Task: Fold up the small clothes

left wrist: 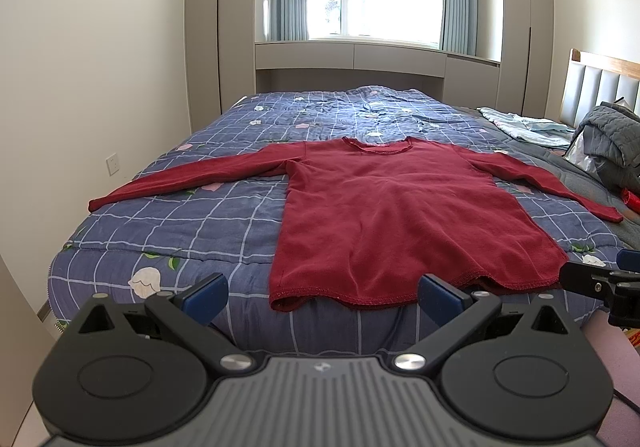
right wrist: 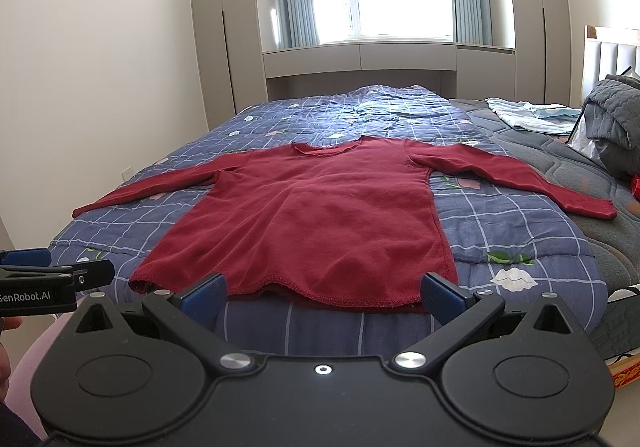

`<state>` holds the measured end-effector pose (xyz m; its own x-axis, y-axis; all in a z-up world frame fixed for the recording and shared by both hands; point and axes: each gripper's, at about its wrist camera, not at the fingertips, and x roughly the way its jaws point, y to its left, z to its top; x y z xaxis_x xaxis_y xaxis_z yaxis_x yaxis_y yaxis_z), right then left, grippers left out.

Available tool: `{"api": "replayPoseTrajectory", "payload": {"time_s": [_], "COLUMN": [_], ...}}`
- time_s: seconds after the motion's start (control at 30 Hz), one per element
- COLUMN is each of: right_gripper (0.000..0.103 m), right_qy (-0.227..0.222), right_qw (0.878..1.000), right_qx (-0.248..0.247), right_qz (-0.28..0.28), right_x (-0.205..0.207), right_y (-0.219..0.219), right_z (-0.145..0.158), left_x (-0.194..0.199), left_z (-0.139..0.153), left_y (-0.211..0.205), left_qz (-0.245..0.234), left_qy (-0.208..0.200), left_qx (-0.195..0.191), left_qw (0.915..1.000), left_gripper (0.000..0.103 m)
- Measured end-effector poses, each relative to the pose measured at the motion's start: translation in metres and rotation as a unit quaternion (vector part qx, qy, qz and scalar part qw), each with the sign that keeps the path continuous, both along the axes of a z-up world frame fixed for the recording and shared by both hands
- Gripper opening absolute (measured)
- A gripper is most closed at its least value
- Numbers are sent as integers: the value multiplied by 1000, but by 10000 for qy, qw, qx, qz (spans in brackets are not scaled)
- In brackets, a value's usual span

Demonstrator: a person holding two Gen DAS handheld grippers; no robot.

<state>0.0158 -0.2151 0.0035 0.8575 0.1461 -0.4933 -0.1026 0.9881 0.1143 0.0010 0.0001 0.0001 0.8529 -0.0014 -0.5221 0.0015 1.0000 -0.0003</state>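
A dark red long-sleeved shirt [left wrist: 404, 215] lies flat on the bed, front up, both sleeves spread out sideways, hem toward me at the bed's near edge. It also shows in the right wrist view [right wrist: 316, 223]. My left gripper [left wrist: 322, 297] is open and empty, just in front of the hem, toward its left part. My right gripper [right wrist: 322, 297] is open and empty, in front of the hem's right part. Each gripper shows at the edge of the other's view.
The bed has a blue checked quilt [left wrist: 192, 215] with flower prints. Light blue clothes [left wrist: 524, 127] and a grey bundle [left wrist: 612, 139] lie at the far right by the headboard. A small red item [left wrist: 632, 199] lies near the right sleeve end. A wall is on the left.
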Motion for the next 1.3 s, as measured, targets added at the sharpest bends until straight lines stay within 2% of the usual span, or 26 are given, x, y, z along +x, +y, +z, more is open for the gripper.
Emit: {"api": "replayPoseTrajectory", "payload": {"time_s": [0.6, 0.9, 1.07, 1.3], "right_gripper": [103, 103, 103, 103], "right_qy": [-32, 58, -56, -119], "right_qw": [10000, 9996, 9996, 9999], "right_qx": [-10, 83, -43, -26], "right_qz": [26, 255, 274, 121], "right_x": [-1, 8, 17, 38], "right_y": [0, -1, -3, -12], "right_z": [0, -2, 0, -4], "left_x": [0, 6, 23, 61], "left_z": [0, -5, -5, -7], "left_y": [0, -1, 2, -3], "left_qz": [4, -67, -119, -146], "left_qy": [9, 130, 288, 525], "left_qx": [-3, -22, -67, 104], "left_qw": [10000, 9999, 9995, 9985], "left_gripper": [103, 103, 103, 103]}}
